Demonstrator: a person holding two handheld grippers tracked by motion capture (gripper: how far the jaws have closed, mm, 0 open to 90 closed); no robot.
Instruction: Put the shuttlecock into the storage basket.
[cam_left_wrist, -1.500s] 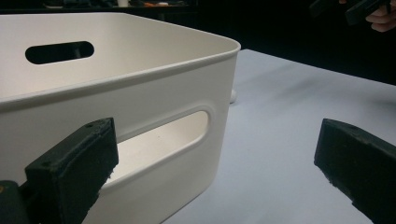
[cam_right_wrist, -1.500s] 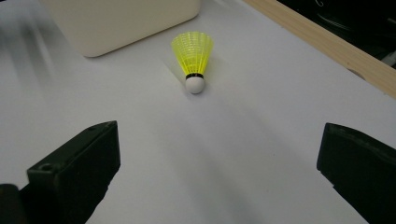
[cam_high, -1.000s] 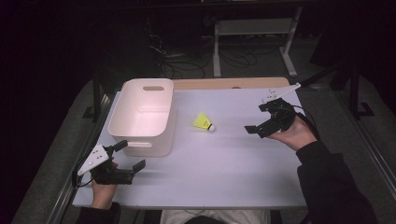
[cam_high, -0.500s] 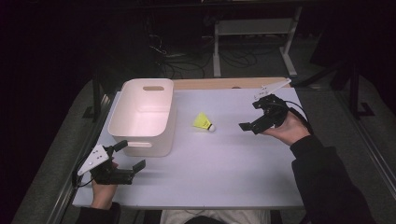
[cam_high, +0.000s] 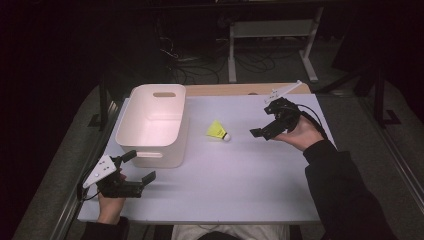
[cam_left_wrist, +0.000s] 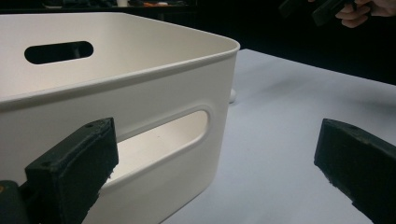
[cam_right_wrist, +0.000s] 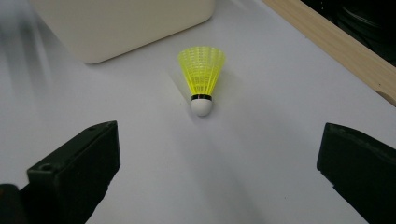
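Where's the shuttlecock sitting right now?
In the high view the yellow shuttlecock lies on the white table near its middle, between the white bin on its left and the right hand-held gripper, untouched.

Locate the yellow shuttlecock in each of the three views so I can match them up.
High view: the shuttlecock lies mid-table, between the white bin and the right gripper.
Left gripper view: just its white tip peeks out past the bin's corner.
Right gripper view: upper centre, ahead of the open jaws.
Shared landmark: the white bin.
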